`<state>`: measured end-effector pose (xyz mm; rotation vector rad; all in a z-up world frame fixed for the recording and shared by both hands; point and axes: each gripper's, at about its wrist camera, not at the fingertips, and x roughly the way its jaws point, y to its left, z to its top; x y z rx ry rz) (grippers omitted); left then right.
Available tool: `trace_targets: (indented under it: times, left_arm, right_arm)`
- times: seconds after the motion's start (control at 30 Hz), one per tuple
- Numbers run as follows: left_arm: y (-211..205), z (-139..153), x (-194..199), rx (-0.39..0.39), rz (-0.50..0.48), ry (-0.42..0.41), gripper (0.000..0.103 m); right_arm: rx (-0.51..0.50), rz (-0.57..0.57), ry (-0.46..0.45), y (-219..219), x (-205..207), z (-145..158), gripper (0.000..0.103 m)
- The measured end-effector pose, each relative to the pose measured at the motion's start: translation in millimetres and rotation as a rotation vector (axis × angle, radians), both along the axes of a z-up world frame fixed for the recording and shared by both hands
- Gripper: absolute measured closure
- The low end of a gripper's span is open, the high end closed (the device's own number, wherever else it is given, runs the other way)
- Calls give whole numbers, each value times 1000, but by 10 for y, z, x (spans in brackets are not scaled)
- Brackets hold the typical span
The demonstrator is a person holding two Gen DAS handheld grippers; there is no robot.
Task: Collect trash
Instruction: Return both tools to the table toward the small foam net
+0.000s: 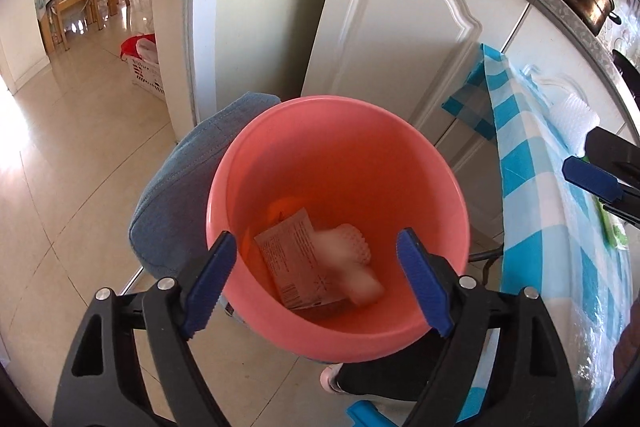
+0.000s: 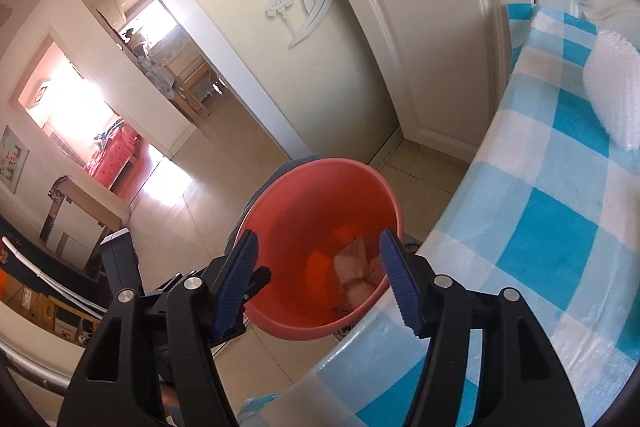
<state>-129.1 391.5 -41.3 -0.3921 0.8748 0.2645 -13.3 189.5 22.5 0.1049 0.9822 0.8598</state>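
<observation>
Trash already sits in the pink bucket [image 1: 336,227]: a paper packet [image 1: 292,263] and foam netting [image 1: 352,259]. Both my left gripper [image 1: 316,283] and right gripper [image 2: 320,279] hang open and empty above it. One foam net [image 2: 612,87] remains on the checked tablecloth [image 2: 540,227]; I judge it light, squashy, best pinched across its middle

The right claw [image 2: 320,277] hung with jaws apart and empty above a pink bucket [image 2: 280,323] holding wrappers [image 2: 354,267], beside the checked worktop [image 2: 540,227].
</observation>
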Motion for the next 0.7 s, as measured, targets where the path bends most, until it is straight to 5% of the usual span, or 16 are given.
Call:
trace_targets:
  times: [0.3,0.47,0.7]
  left_arm:
    - [-97,168,-118,-135,-50,-116,15]
    - [-309,307,-29,-192,-98,-121,14]
    - [-735,525,121,-134,-165,-69,14]
  right_arm:
    - [101,-133,-137,-844,-149,182,15]
    - [139,-201,-177,-1252,-196,216,14]
    - [164,-285,-251,-1747,-194,301,10]
